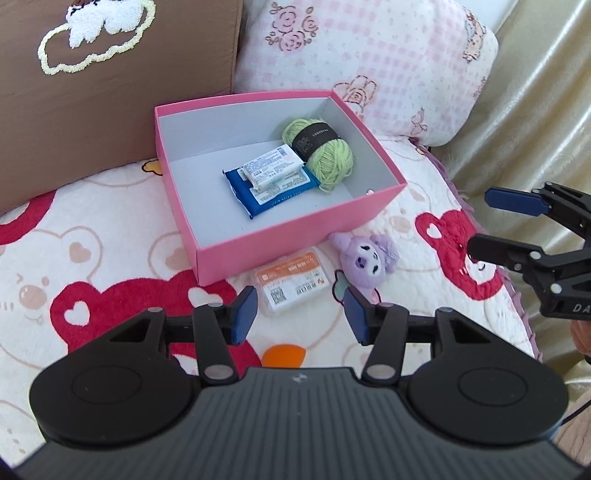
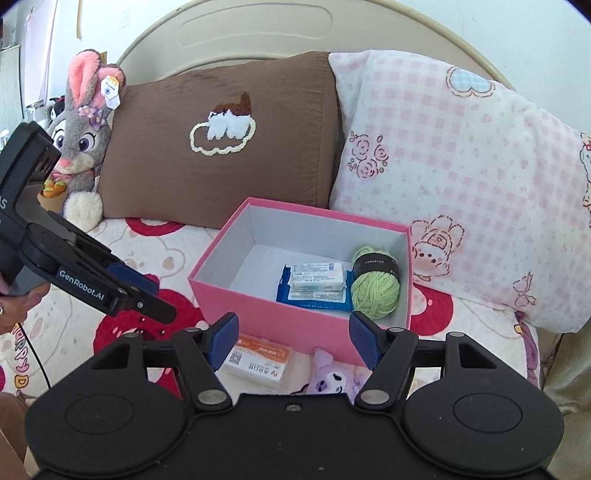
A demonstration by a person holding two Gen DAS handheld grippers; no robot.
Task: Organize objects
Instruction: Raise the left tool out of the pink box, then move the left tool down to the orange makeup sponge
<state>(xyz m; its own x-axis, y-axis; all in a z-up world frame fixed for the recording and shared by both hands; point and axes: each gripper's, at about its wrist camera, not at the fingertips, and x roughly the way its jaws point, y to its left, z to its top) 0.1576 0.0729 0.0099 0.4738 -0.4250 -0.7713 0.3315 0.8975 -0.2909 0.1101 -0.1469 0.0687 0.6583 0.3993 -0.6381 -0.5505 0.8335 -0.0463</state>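
Left gripper (image 1: 299, 314): fingers apart, nothing between them
Right gripper (image 2: 291, 341): fingers apart, empty
Pink box (image 1: 295, 240): holds green yarn (image 1: 321, 155), blue packet (image 1: 240, 188)

Pink box (image 1: 295, 243) with a pale grey inside, lime green yarn (image 1: 328, 162), blue packet (image 1: 258, 199), lilac plush (image 1: 364, 262) lower right, brown pillow (image 1: 92, 99) upper left.

The left wrist camera looks steeply down along its own tool (image 1: 300, 315) onto the bed (image 1: 110, 266), close above the pink box (image 1: 258, 254). The right wrist camera looks down less steeply and reaches the headboard (image 2: 258, 29). Both share the box, the brown pillow (image 2: 221, 147) and the checked pillow (image 2: 461, 184), and each catches the other tool at its edge.
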